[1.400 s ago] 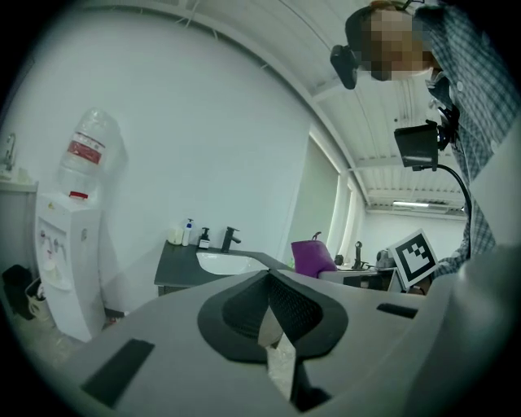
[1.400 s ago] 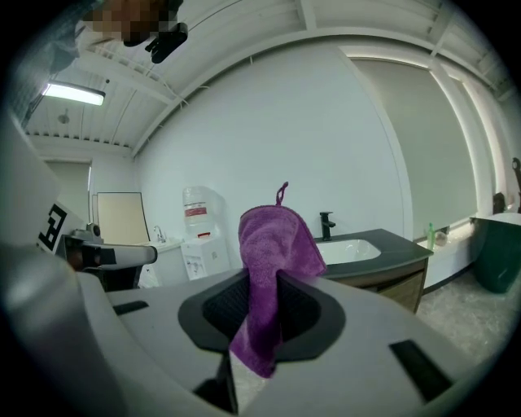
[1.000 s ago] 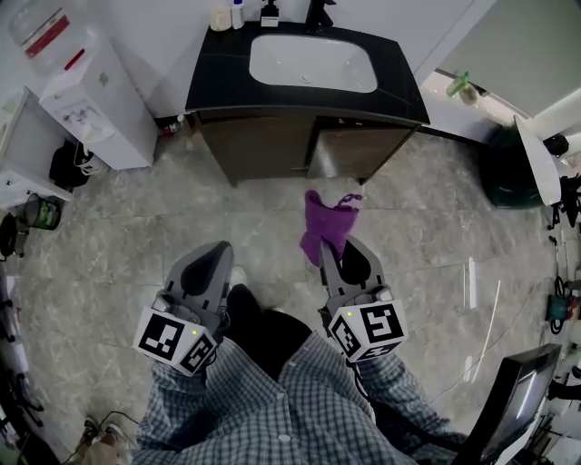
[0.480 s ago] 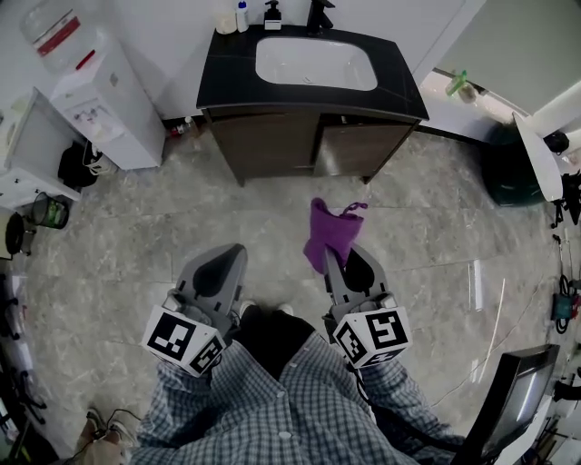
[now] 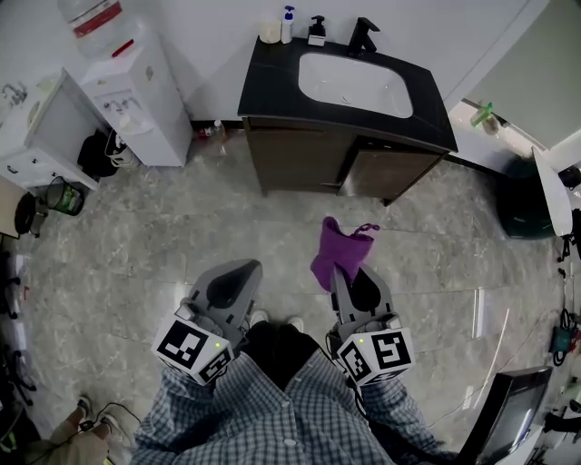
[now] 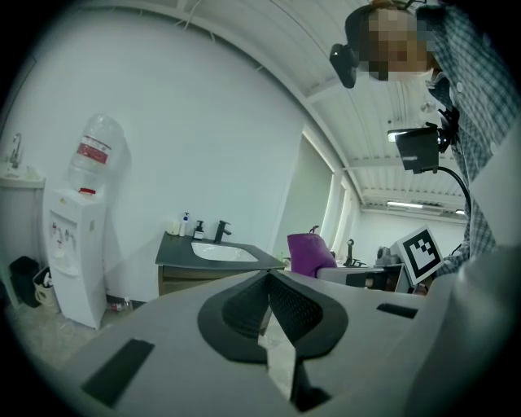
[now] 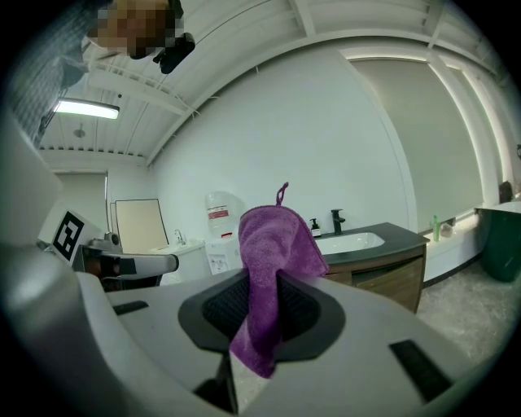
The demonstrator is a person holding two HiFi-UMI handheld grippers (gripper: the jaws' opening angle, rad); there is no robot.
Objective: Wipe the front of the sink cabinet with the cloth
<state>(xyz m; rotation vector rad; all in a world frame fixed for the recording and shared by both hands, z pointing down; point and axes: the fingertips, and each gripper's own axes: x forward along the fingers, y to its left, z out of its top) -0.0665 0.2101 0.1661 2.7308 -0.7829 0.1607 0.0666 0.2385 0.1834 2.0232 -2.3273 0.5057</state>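
The sink cabinet point(image 5: 327, 163) has a brown wooden front, a black top and a white basin, and stands against the far wall; it also shows as the cabinet point(image 6: 183, 277) and the cabinet point(image 7: 383, 273). A purple cloth point(image 5: 338, 254) sticks up from my right gripper point(image 5: 347, 272), which is shut on it; the cloth point(image 7: 269, 269) hangs between the jaws. My left gripper point(image 5: 231, 283) is shut and holds nothing. Both grippers are well short of the cabinet, over the floor.
A white water dispenser point(image 5: 136, 91) stands left of the cabinet. Bottles point(image 5: 289, 25) and a black tap point(image 5: 363, 36) sit on the countertop. A dark bin point(image 5: 526, 204) is at the right. Tiled floor point(image 5: 182, 227) lies between me and the cabinet.
The view has shifted: the cabinet now sits further right and lower in the frame. Both grippers stay shut, the right one still holding the cloth.
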